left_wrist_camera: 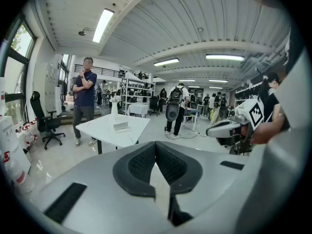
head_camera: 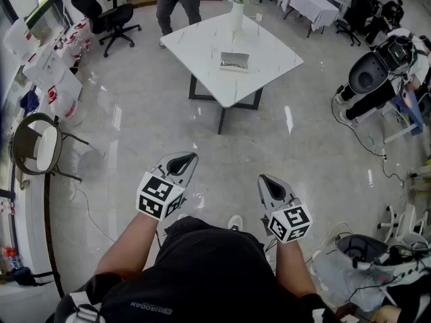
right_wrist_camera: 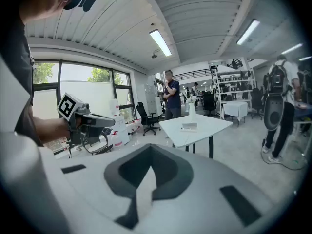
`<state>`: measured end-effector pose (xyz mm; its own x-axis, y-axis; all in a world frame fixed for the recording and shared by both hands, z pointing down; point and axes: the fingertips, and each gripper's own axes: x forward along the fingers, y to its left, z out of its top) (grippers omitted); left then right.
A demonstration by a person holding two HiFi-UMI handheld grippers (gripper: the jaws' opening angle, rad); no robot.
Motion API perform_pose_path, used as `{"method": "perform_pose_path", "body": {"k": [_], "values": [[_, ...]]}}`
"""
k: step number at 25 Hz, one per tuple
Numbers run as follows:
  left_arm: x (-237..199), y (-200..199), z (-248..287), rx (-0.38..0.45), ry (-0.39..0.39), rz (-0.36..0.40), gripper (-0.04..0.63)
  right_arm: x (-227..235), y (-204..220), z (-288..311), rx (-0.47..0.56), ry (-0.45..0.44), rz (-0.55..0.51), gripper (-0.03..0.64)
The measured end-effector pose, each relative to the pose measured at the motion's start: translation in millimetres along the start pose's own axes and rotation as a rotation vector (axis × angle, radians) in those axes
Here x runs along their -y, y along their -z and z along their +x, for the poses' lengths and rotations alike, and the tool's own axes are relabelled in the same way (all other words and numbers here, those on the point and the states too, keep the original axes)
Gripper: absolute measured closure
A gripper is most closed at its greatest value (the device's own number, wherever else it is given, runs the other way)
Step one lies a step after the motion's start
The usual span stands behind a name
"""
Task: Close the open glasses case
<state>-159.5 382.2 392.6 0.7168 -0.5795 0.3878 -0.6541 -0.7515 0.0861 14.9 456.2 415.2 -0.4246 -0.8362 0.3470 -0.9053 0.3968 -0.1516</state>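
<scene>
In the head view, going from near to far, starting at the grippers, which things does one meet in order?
Left gripper and right gripper, side by side → white table → glasses case → vase with flowers.

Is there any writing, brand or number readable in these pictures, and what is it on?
Print on the person's black garment: upside down, too small to read.
Red labels on the white containers: blurred, unreadable.
Cubes on the left gripper and right gripper: square patterns only, no words.
</scene>
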Motion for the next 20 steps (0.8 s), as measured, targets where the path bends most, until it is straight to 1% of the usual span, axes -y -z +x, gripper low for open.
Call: {"method": "perform_pose_path", "body": {"k": [5,15,20], "values": [[-1.6,-3.3,0.9,0.002,-0.001,0.007,0.592,0.9,-2.9,1.1,0.006,0.003,-0.003,0.617],[0.7,2.7,2.6,-0.002,0.001,0.006,0.592,-0.4,1.5,2.9,0.007,-0.003,0.0,0.617],[3.0,2.0,7.8,-0.008,0.002,0.003,0.592,-0.2,-4.5,5.7,0.032,-0.032,0.065,0.616]]}}
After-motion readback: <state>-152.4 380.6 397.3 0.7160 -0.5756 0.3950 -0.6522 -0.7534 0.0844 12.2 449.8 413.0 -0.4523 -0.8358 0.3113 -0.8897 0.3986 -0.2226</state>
